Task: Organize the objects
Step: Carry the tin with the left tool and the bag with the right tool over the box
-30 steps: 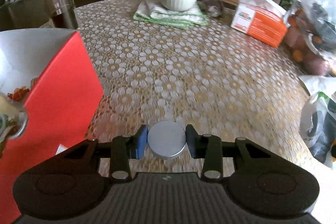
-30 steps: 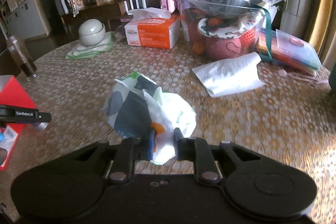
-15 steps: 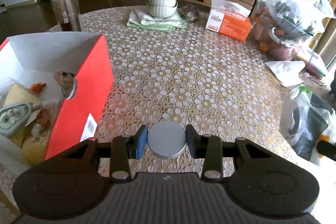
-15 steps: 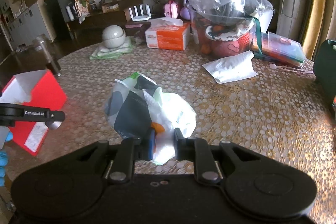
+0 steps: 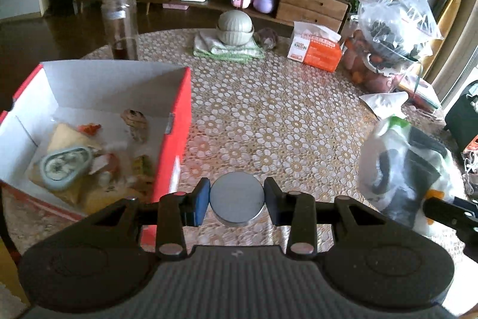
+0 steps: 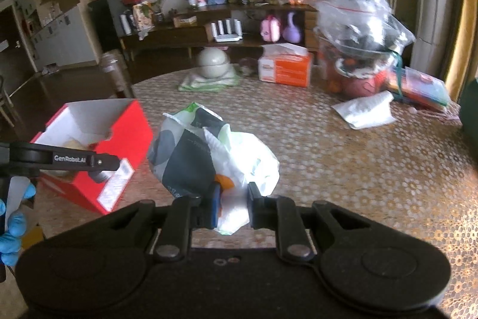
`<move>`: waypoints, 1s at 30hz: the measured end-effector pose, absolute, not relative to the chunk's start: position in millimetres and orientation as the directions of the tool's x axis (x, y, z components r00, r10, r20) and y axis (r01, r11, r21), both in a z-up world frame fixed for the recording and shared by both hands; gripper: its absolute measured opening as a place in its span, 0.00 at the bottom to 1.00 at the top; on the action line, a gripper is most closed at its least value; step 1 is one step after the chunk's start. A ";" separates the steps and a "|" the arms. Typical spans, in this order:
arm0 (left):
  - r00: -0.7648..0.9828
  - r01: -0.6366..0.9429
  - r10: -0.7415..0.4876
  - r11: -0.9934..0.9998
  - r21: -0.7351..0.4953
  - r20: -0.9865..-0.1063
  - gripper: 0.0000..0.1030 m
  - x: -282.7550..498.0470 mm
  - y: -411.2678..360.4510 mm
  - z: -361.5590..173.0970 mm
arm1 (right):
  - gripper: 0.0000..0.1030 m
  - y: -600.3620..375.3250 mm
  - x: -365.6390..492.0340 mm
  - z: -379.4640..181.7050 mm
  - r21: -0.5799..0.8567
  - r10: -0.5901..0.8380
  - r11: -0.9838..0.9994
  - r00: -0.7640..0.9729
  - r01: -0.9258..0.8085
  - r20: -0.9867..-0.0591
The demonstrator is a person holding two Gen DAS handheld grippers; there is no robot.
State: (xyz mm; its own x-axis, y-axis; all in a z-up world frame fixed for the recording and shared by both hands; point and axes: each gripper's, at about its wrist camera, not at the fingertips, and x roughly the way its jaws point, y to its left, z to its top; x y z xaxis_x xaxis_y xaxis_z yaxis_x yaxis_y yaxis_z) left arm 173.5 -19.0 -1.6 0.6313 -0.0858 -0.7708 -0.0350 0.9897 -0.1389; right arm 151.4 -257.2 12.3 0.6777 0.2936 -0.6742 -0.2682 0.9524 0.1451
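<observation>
My left gripper (image 5: 236,201) is shut on a round grey tin (image 5: 237,199) and holds it above the table, just right of the open red box (image 5: 179,121). The box holds several small items, among them a pale blue oval case (image 5: 64,165). My right gripper (image 6: 232,205) is shut on a crumpled white, green and dark plastic bag (image 6: 209,151) and holds it up over the table. That bag shows at the right of the left wrist view (image 5: 406,169). The left gripper shows at the left of the right wrist view (image 6: 98,162), in front of the red box (image 6: 125,139).
A tall glass jar (image 5: 119,26) stands behind the box. At the far side are stacked pale bowls on a green cloth (image 5: 236,29), an orange tissue box (image 5: 316,50), clear bags of goods (image 5: 394,29) and a white paper bag (image 6: 367,111).
Both grippers have risen and pulled back, so more of the table shows. The red box's inside has come into the left wrist view. Both grips are unchanged.
</observation>
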 end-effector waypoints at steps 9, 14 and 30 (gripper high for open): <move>0.657 -0.043 -0.077 0.989 -0.139 -0.750 0.37 148.4 34.6 14.5 | 0.17 -193.1 142.9 30.7 0.195 0.378 0.920 0.642 -0.339 -0.667; 0.673 -0.063 -0.058 0.989 -0.136 -0.737 0.37 142.1 68.0 23.2 | 0.17 -152.1 143.6 34.6 0.183 0.405 0.903 0.631 -0.388 -0.662; 0.671 -0.157 0.066 0.986 -0.054 -0.739 0.37 161.7 163.6 21.6 | 0.17 -37.1 174.2 25.6 0.121 0.410 0.880 0.608 -0.459 -0.680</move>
